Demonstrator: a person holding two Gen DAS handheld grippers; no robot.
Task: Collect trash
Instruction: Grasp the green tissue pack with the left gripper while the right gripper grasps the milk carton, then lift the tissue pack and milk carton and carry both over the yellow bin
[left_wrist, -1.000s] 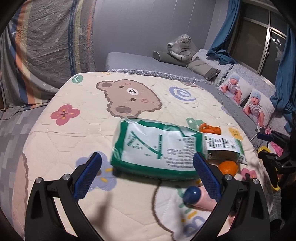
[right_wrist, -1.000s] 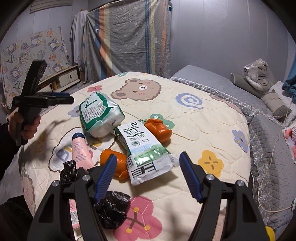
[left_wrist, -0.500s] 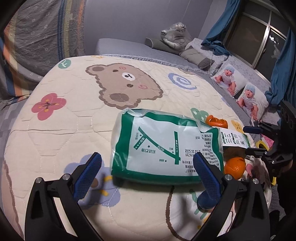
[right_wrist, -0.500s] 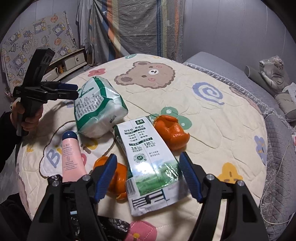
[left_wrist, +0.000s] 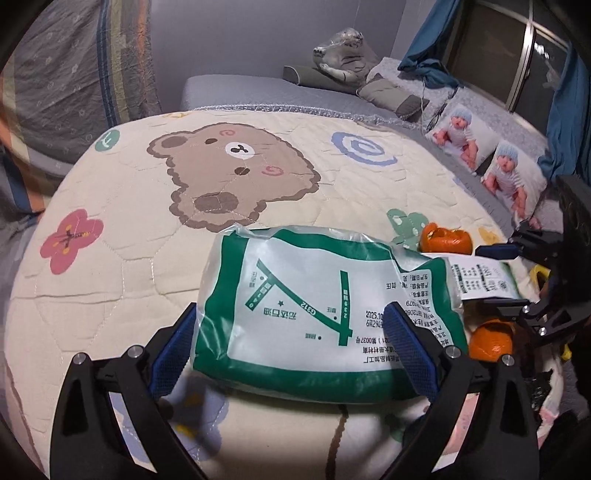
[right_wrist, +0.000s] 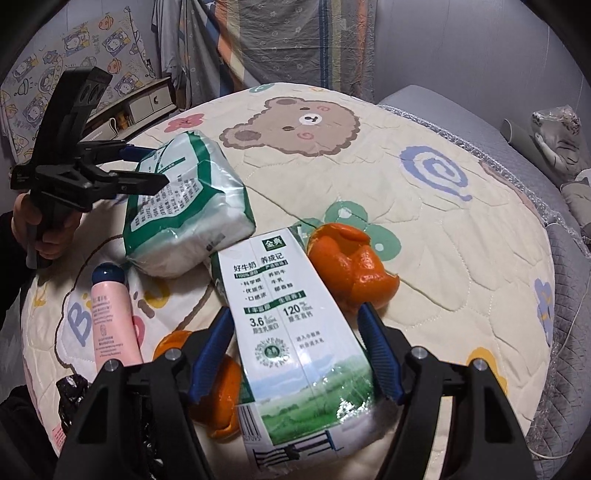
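**A:** what's the surface here? looks like a bed

**B:** yeah, everything is sitting on a cream quilted bear blanket (left_wrist: 122, 280) spread over the bed. Grey mattress (left_wrist: 236, 88) is running behind it, a striped sheet (right_wrist: 295, 40) is hanging at the back, blue curtains (left_wrist: 565, 110) are framing a window, and baby-print pillows (left_wrist: 491, 162) are lining the far side.

**A:** and the trash?

**B:** Green-and-white plastic pack (left_wrist: 325, 314) is lying mid-blanket, puffy, with a map print on top. A milk carton (right_wrist: 295, 339) is lying flat just beside it, its top end touching the pack. Orange peel (right_wrist: 351, 258) is touching the carton's far side, and more peel (right_wrist: 221, 391) is poking out on the near side. A pink tube (right_wrist: 110, 317) with a dark cap is lying near the pack, and a black bag (right_wrist: 70, 398) is crumpling at the blanket's edge.

**A:** tools?

**B:** left tool (left_wrist: 295, 350) is gaping wide, fingers straddling the pack's near end, not clamping it. right tool (right_wrist: 295, 354) is also spread wide, a pad on each side of the carton, gaps showing on both sides.

**A:** room to move?

**B:** plenty of bare blanket is lying toward the bear and the blue swirl (right_wrist: 436, 173). The clutter is crowding the near edge.
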